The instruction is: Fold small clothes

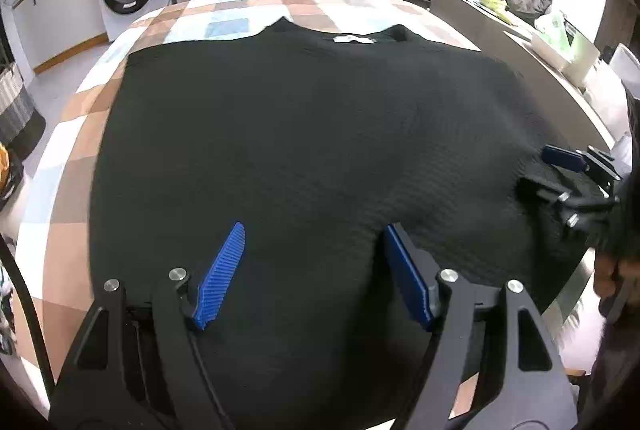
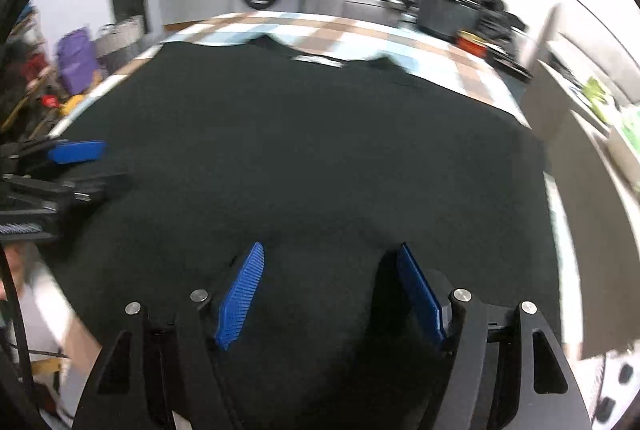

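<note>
Both tools share one build. The left gripper [image 1: 312,270] has black angular finger arms with triangular cut-outs, round silver screw heads at the pivots, and bright blue ribbed pads [image 1: 222,278] on the inner faces. A black cable runs down along its left arm. The right gripper [image 2: 332,294] matches it: black linkage arms, four silver screw heads, and blue ribbed pads [image 2: 240,298], one showing its ribbed face, the other its smooth edge. A thin black cable curves past at the left edge of the right wrist view.
</note>
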{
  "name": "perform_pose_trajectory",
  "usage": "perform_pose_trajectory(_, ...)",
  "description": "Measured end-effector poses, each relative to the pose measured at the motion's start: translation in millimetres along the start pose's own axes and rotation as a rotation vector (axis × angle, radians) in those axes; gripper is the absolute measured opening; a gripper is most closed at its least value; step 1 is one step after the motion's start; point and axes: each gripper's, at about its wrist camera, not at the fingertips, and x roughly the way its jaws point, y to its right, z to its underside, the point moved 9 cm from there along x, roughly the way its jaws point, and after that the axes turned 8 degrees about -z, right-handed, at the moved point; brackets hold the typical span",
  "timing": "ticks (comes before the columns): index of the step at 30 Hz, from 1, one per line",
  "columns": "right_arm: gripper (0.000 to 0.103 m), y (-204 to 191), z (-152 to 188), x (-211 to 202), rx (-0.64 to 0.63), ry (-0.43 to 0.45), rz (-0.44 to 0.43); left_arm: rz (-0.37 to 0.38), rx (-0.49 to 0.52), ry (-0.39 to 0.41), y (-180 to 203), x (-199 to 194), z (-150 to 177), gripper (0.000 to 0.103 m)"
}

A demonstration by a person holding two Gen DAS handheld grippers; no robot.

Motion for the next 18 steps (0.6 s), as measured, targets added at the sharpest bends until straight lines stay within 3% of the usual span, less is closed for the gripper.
perform_pose_trajectory(2,0.076,35,6,-4,0.072,-0.014,0.060,0.012,-0.009,-0.001,-8,0,0,0.070)
perform_pose_trajectory(4,0.077,54,10,-10,0.116,0.000,0.052,0.025,-0.004,-0.001,-11,1,0,0.070)
perform_pose_trajectory(8,0.077,64,9,-23,0.127,0.016,0.089,0.019,-0.013,0.007,-7,-3,-1,0.070)
perform_pose_trajectory(13,0.077,16,-6,-39,0.080,0.067,-0.076,0.167,0.017,0.018,26,-22,1,0.070)
perform_pose_trajectory(18,0.077,-50,-1,-38,-0.052,0.046,-0.242,0.183,0.105,0.009,54,-24,19,0.071)
